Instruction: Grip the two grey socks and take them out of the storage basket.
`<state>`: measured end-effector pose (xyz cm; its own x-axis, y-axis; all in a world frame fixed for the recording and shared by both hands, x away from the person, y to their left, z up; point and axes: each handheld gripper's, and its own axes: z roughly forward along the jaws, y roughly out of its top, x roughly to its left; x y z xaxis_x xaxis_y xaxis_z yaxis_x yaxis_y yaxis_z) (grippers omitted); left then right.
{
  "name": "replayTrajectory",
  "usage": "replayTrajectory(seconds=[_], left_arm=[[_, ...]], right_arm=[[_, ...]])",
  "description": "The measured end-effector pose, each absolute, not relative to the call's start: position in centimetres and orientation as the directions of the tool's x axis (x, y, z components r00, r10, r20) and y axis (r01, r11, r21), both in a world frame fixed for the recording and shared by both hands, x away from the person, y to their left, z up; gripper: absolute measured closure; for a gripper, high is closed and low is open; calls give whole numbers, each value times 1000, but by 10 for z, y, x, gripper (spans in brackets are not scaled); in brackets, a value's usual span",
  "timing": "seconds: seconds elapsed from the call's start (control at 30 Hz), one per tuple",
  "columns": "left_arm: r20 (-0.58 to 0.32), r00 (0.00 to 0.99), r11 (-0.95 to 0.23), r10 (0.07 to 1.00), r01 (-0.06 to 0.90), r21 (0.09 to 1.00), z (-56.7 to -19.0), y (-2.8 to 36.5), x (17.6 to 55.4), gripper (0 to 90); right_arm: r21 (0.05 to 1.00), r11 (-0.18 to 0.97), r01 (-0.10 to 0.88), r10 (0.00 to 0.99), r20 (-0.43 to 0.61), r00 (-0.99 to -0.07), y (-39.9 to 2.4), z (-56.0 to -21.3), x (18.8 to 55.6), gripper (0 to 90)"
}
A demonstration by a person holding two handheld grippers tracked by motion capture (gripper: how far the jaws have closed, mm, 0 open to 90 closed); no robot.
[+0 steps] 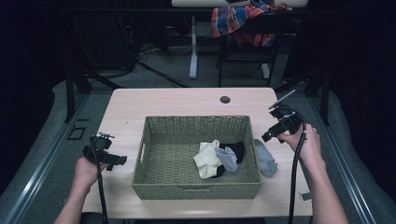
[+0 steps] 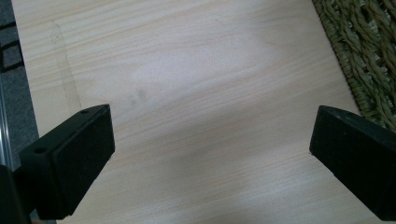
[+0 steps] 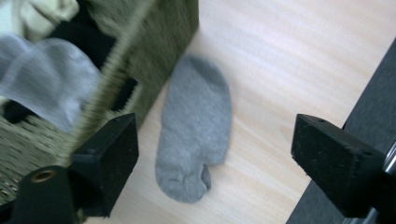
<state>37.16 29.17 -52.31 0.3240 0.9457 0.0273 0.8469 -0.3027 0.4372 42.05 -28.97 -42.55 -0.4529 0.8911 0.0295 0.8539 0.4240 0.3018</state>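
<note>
Right gripper (image 1: 272, 134): we see it raised above the table (image 1: 187, 100), right of the basket (image 1: 196, 189); jaws wide apart, nothing between them.
Grey sock (image 3: 194, 130): we find it flat on the table, just right of the basket's right wall, below the right gripper.
Left gripper (image 1: 116, 161): we see it near the table's left edge; jaws wide, holding nothing.
Basket contents: we note cream, grey and black socks.
</note>
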Motion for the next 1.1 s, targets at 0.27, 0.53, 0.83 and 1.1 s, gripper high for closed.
replayTrajectory(seconds=[0.27, 0.53, 0.83, 1.1], left_arm=[[30, 328, -307, 944, 845, 438, -522, 291, 371, 3], [29, 334, -312, 942, 844, 437, -522, 290, 372, 3], [29, 333, -312, 942, 843, 438, -522, 290, 372, 3], [29, 330, -309, 943, 843, 440, -522, 291, 371, 3]], right_arm=[[358, 459, 813, 865, 29, -501, -269, -403, 410, 0], [410, 504, 760, 823, 39, -566, -246, -394, 402, 0], [432, 562, 706, 770, 38, -637, -208, -389, 395, 0], [401, 594, 697, 743, 57, -666, -185, -403, 395, 6]])
